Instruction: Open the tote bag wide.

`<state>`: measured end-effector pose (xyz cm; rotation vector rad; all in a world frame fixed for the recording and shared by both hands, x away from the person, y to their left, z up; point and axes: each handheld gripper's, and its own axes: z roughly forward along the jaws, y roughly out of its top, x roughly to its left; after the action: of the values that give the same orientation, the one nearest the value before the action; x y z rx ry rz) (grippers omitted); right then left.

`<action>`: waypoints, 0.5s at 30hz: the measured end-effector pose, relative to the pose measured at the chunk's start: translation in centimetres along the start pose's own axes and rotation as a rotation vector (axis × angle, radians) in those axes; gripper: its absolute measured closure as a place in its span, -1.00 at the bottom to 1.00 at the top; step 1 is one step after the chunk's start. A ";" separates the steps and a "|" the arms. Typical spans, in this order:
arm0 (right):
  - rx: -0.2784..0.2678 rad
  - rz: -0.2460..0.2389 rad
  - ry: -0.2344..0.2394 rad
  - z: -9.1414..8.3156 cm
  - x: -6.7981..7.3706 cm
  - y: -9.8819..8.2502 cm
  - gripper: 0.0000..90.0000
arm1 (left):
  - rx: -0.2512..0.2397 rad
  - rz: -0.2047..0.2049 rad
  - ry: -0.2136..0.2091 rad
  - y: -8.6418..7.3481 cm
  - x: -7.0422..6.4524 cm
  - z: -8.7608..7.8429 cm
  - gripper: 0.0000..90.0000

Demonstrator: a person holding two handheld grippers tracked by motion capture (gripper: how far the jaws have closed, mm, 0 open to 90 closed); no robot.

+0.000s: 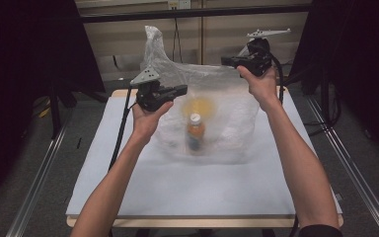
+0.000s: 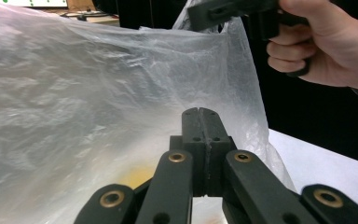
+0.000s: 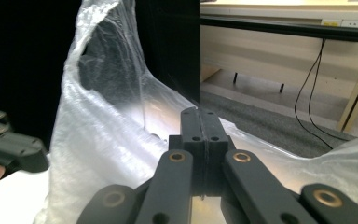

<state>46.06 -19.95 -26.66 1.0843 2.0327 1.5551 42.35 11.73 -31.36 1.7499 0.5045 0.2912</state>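
- Left hand-held gripper: jaws pressed together on the film of the plastic bag, pinching its rim at the 9 o'clock side of the bag mouth.
- Plastic bag: clear, held up over the table, lower part resting on it.
- Bottle: orange, white cap, standing inside the bag near table centre.
- Right hand-held gripper: jaws together on the bag rim at 2 o'clock, higher than the left.

From above we look forward and down on the tabletop; each gripper camera sits close behind its jaws, all sharing the plastic bag.
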 end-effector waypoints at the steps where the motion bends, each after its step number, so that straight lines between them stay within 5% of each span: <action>1: 0.007 0.010 0.000 0.2 -0.2 0.0 1.00 | -0.003 -0.001 -0.004 -0.1 0.0 0.1 1.00; 9: 0.102 0.019 0.021 1.7 0.3 -2.2 1.00 | 0.002 -0.009 -0.007 -1.0 -0.2 0.2 1.00; 15: 0.114 0.021 0.101 2.0 1.9 -5.2 1.00 | 0.025 -0.030 -0.003 -2.8 -0.6 0.7 1.00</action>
<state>44.36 -17.76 -31.83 1.0907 2.2081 1.5500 41.67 11.39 -34.15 1.7648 0.5334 0.2616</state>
